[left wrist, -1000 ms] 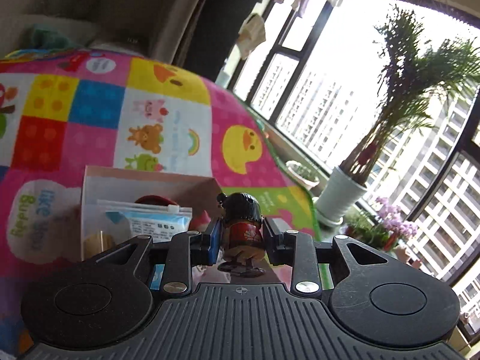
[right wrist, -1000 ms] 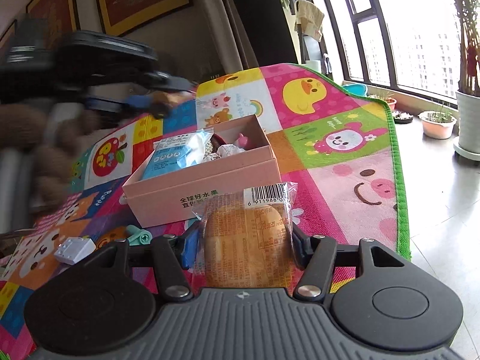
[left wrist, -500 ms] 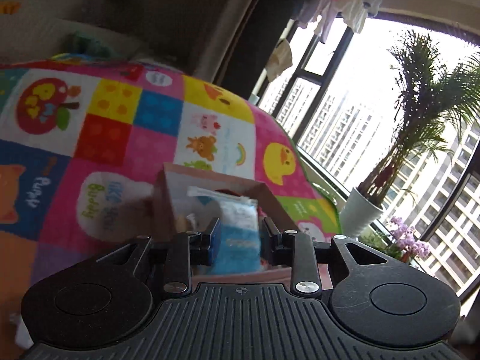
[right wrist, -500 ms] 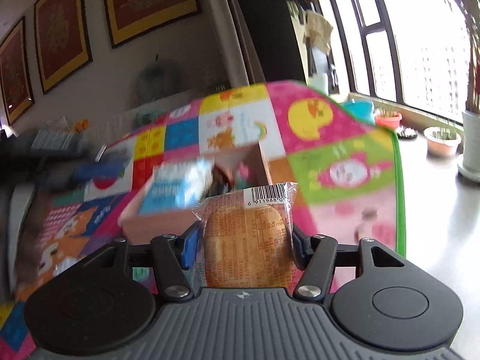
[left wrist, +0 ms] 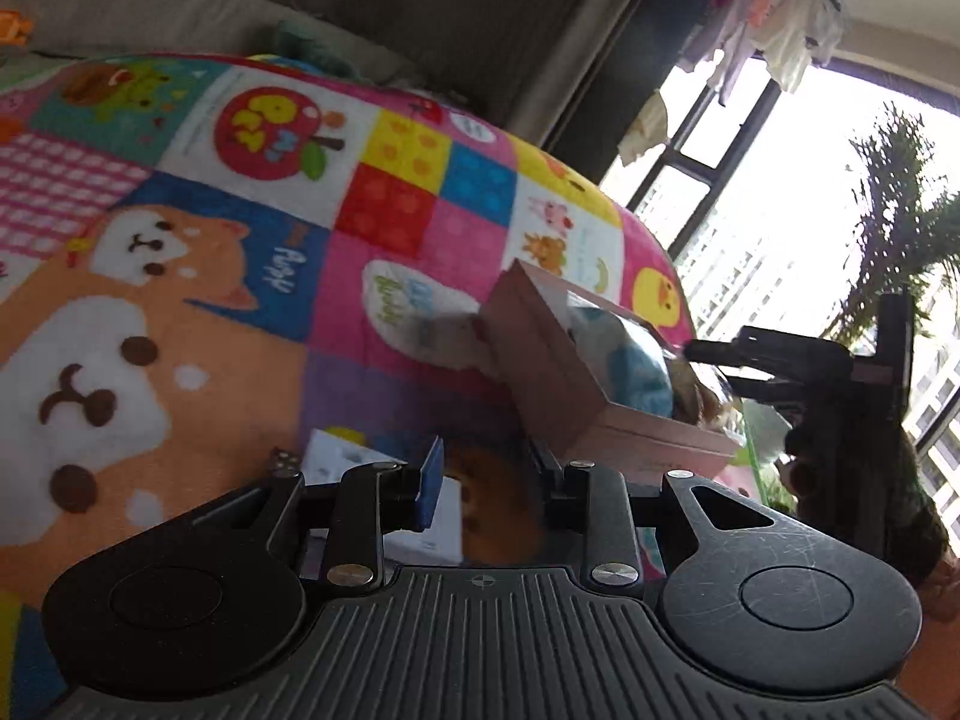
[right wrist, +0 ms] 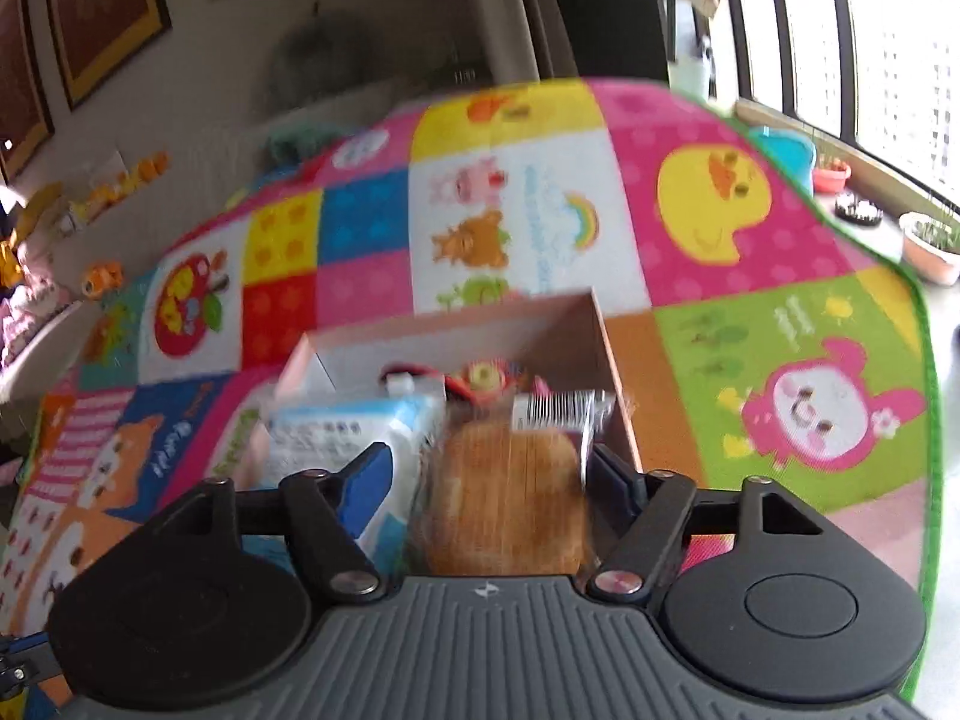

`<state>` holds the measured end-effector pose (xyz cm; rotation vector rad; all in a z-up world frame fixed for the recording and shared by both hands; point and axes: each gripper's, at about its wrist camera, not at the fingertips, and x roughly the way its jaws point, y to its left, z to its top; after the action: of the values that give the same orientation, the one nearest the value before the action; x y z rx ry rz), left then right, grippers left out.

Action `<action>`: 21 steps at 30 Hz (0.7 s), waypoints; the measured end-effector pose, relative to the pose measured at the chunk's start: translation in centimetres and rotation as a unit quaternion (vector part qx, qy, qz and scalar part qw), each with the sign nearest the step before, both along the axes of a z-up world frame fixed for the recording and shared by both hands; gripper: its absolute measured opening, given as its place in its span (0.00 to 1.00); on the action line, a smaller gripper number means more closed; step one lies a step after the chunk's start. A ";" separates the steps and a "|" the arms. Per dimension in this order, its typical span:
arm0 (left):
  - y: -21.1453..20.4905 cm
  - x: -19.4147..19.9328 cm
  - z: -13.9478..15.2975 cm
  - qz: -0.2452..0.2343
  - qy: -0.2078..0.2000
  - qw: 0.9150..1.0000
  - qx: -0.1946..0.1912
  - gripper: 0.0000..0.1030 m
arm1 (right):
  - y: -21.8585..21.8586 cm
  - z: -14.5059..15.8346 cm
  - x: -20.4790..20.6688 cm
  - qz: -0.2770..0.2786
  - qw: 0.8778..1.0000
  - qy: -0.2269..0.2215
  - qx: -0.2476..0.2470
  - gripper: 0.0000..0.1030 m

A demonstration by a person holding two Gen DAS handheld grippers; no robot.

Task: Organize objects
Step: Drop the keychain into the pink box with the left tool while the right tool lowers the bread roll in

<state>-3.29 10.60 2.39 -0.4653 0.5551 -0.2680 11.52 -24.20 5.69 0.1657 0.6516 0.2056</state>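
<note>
Where right tongs [right wrist: 486, 480] gape, bread packet [right wrist: 510, 492] between.

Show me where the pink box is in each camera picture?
Left wrist view: the pink box sits right of centre, just beyond the left tool.
Right wrist view: it is in the middle, behind the wrapped bread.
Shared landmark: the yellow duck square on the mat.
</note>
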 end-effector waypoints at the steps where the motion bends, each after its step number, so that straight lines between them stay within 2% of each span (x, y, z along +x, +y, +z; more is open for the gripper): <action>1: 0.7 -0.2 -0.1 0.010 0.000 1.000 -0.010 0.31 | -0.2 0.8 -0.5 -0.004 1.000 -0.014 -0.004 0.69; 3: 1.8 -0.4 -0.5 0.024 -0.004 0.999 -0.029 0.31 | -0.4 2.0 -1.0 -0.011 1.000 -0.023 -0.014 0.66; 6: 2.7 -0.6 -0.9 0.038 -0.006 0.998 -0.045 0.31 | 0.1 1.1 -0.2 -0.003 0.999 0.024 -0.023 0.43; 10: 3.1 -0.9 -1.1 0.042 0.001 0.998 -0.038 0.31 | 1.3 -1.7 0.9 -0.014 0.999 0.048 -0.011 0.42; 13: 3.6 -1.3 -1.3 0.052 0.009 0.998 -0.028 0.31 | 2.2 -2.5 1.6 -0.022 0.998 0.025 -0.054 0.42; 15: 3.9 -1.5 -1.4 0.061 0.014 0.998 -0.020 0.31 | 1.9 -2.8 1.9 -0.031 0.997 0.037 -0.061 0.42; 19: 4.4 -1.4 -1.7 0.068 0.028 0.997 -0.015 0.31 | 0.9 -2.1 -0.4 -0.020 0.998 0.028 -0.052 0.43; 20: 4.3 -1.2 -1.8 0.068 0.031 0.997 -0.013 0.31 | 0.7 -1.7 -1.5 -0.016 0.998 0.016 -0.050 0.44; 21: 4.1 -1.1 -1.8 0.068 0.032 0.997 -0.010 0.31 | 0.7 -1.2 -2.7 -0.010 0.999 0.004 -0.049 0.51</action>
<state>-4.35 14.67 0.58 -0.5291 0.5815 -0.1290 8.82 -23.52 4.48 0.0790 0.6656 0.1528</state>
